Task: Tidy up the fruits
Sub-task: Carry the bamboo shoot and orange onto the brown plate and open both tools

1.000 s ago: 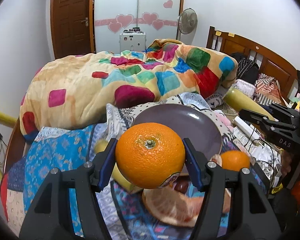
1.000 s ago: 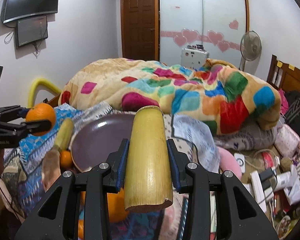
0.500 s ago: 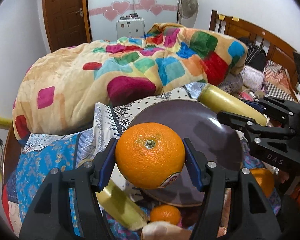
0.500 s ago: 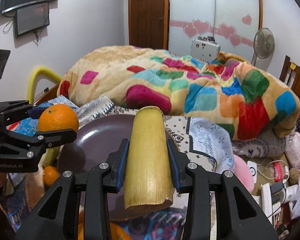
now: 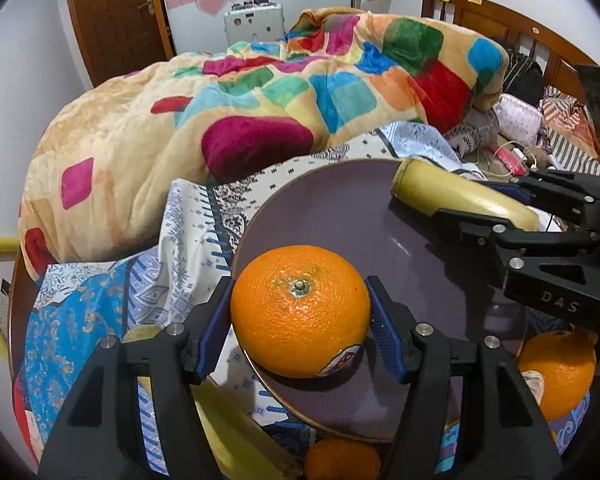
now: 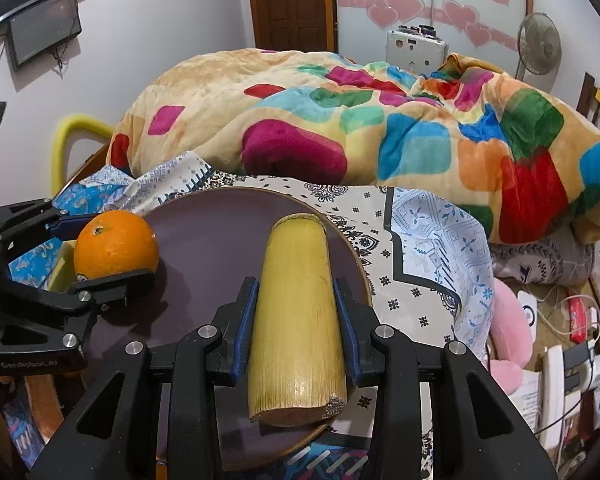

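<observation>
Nearest the left wrist camera, the left gripper has its fingers closed on a large orange, held over the near left rim of the purple plate. The right gripper clamps a yellow cane-like stalk lengthwise over the plate's right side. Two more oranges lie off the plate's near edge. Beyond the plate lie patterned cloths, then a bright patchwork blanket on the bed. The plate probably sits on soft, uneven cloth, so a released orange could roll off, or the stalk's weight near the rim could tip it.
</observation>
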Demonstrator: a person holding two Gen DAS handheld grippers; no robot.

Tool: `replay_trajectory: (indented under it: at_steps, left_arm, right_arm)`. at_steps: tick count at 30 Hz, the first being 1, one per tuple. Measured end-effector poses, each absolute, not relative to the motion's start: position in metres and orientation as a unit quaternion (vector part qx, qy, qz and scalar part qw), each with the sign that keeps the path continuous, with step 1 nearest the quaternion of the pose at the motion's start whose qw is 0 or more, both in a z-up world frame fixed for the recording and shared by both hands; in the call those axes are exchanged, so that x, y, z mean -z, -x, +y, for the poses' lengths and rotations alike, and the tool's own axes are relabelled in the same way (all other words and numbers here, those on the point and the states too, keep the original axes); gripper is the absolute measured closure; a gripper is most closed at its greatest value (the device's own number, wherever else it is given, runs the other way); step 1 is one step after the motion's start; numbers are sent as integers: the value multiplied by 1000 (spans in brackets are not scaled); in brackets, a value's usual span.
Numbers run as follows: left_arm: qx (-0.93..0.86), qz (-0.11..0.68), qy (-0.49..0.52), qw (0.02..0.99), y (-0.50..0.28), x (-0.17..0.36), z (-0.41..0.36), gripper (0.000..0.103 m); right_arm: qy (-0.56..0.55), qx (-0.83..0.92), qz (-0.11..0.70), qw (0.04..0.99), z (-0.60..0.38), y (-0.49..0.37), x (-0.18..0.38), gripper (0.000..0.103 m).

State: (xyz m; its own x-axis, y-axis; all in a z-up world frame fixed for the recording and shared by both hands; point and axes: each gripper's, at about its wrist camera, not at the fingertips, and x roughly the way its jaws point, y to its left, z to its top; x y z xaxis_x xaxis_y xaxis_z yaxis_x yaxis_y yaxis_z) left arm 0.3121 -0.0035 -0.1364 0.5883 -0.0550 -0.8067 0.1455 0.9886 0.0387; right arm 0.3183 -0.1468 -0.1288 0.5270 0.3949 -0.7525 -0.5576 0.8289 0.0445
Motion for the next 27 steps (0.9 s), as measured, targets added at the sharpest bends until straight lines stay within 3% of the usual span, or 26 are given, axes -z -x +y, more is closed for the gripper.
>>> replay_trajectory:
  at_steps: [8,13,21,27]
  left_arm:
    - [51,439,-58,895,-310,133,-8,35]
    - [44,417,-57,906,-301,119,-7,25]
    - [41,393,-45,917,-269,91,-3,24]
    - [37,381,-44,923,-235,77,-2,14]
  right_arm:
    - [113,-276,410,862,-145,-316,132,68]
    - [115,-270,386,875,-148,-303,115,56]
    - [103,-265,350,893,-163,-273,84,55]
    - [104,-257,334,901,-173,-243,75,52]
